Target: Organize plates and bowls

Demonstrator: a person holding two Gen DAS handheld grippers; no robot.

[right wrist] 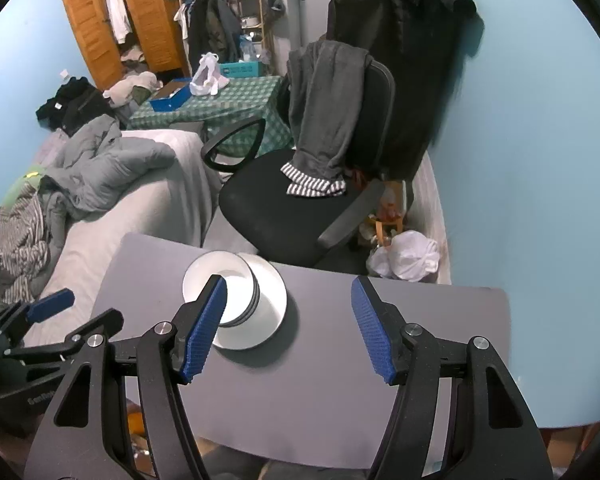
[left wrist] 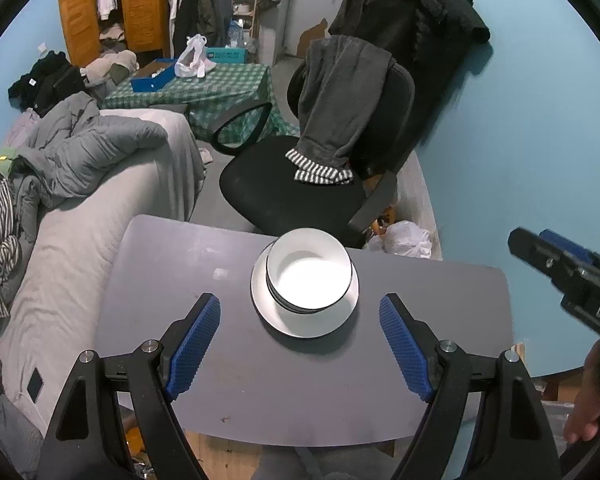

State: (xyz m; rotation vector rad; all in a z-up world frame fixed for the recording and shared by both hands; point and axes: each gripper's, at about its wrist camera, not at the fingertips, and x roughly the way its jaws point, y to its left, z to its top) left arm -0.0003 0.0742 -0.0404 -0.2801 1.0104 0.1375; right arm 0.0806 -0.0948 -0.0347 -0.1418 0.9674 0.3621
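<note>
A stack of white bowls (left wrist: 308, 274) sits on a white plate (left wrist: 342, 316) on the grey table (left wrist: 240, 380). My left gripper (left wrist: 300, 320) is open and empty, above the table just in front of the plate. My right gripper (right wrist: 288, 308) is open and empty, to the right of the stack; its left finger (right wrist: 204, 328) overlaps the bowls (right wrist: 214, 280) and plate (right wrist: 268, 308) in the right wrist view. The right gripper also shows at the right edge of the left wrist view (left wrist: 560, 264).
A black office chair (left wrist: 300, 184) draped with grey clothes stands behind the table. A bed with grey bedding (left wrist: 80, 200) is on the left. A blue wall (left wrist: 540, 140) is on the right. White bags (right wrist: 408, 256) lie on the floor by the wall.
</note>
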